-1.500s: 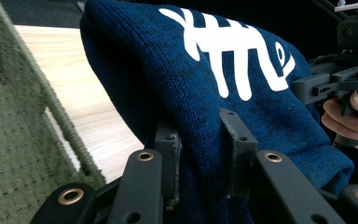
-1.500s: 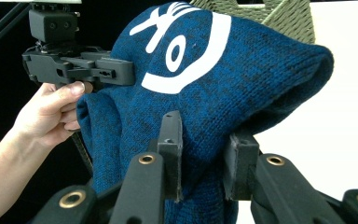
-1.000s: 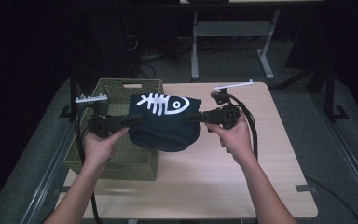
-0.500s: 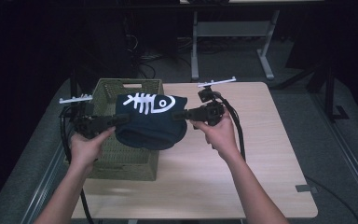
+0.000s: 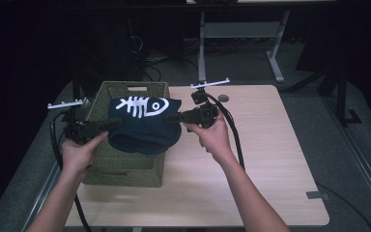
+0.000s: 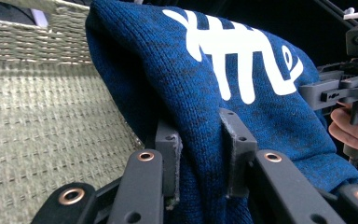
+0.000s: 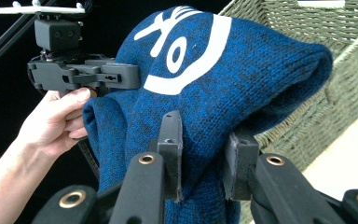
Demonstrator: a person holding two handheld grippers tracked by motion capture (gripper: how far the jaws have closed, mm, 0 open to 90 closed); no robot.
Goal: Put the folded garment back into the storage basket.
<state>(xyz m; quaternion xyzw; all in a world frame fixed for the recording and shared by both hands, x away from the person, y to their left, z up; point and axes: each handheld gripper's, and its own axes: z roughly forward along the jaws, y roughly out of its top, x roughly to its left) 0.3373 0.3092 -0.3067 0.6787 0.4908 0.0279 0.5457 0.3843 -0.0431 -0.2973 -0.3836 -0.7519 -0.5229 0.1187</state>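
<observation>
A: While both tongs pinch it, where's the blue knit garment (image 5: 145, 126)?

B: Hanging in the air over the near part of the woven basket (image 5: 125, 164), at the worktop's (image 5: 261, 159) left end. Left tongs (image 5: 110, 125) clamp its left edge, right tongs (image 5: 174, 117) its right edge.

A: Pads pressed on cloth?

B: Yes. In the left gripper view the cloth bunches between the left tongs (image 6: 204, 156); same in the right gripper view for the right tongs (image 7: 204, 154).

A: Long axis?

B: Left to right in the high view, strung between the two grippers, middle sagging toward the basket.

A: Print?

B: White fishbone print (image 5: 142, 106) on the far, upper face, skeleton running along that same axis, head end toward the right tongs.

A: Touching the basket?

B: Cannot tell; the lower fold hangs just at the rim.
</observation>
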